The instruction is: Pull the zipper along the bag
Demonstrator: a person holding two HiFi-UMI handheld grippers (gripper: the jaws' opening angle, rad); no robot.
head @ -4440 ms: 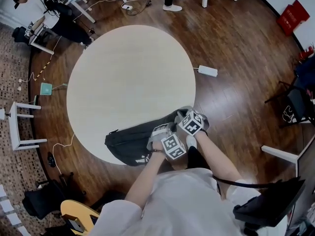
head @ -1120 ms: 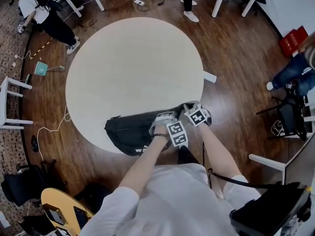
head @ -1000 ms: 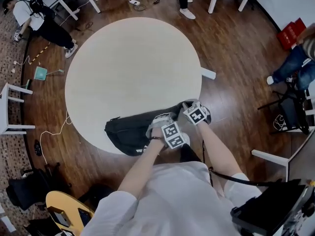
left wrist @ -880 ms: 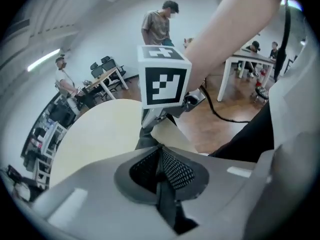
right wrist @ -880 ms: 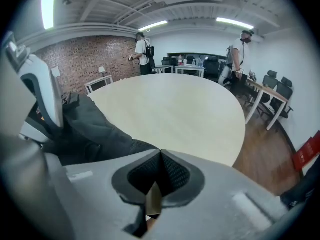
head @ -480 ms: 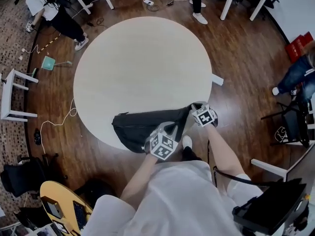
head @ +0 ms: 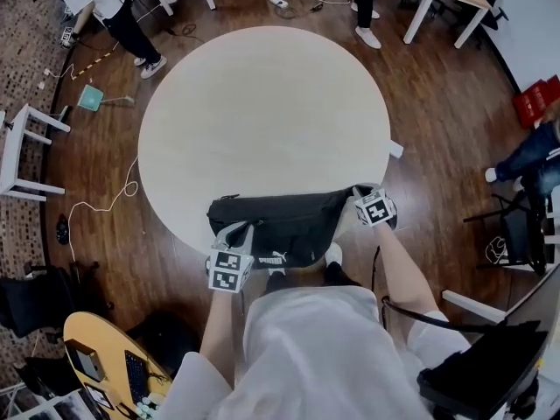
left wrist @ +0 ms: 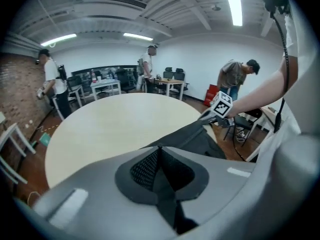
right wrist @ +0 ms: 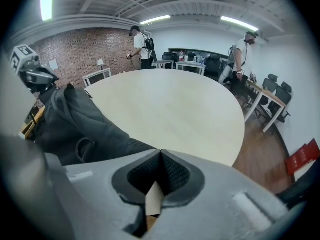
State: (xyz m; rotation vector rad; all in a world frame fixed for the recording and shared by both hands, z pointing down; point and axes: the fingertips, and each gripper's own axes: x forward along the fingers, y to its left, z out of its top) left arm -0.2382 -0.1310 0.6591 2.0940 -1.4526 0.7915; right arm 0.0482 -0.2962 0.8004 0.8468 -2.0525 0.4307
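A black waist bag (head: 284,226) lies stretched along the near edge of the round pale table (head: 262,103). My left gripper (head: 238,230) is at the bag's left end. In the left gripper view its jaws (left wrist: 159,150) are shut, with a dark strip that looks like the zipper pull running out between the pads. The bag (left wrist: 197,139) reaches from there to my right gripper (left wrist: 220,106). My right gripper (head: 357,199) is shut on the bag's right end. In the right gripper view the bag (right wrist: 75,124) runs up to the closed jaws (right wrist: 160,152), and the left gripper (right wrist: 30,66) shows far left.
People stand beyond the table (head: 114,16), (head: 367,7), and one bends at the right (left wrist: 237,79). White tables and stools (head: 26,147) ring the room, with cables on the wood floor (head: 96,208). A red box (head: 535,103) sits at the right.
My left gripper has moved left along the bag, from beside the right gripper to the bag's left end. The bag now lies straighter along the table's edge. The right gripper has hardly moved.
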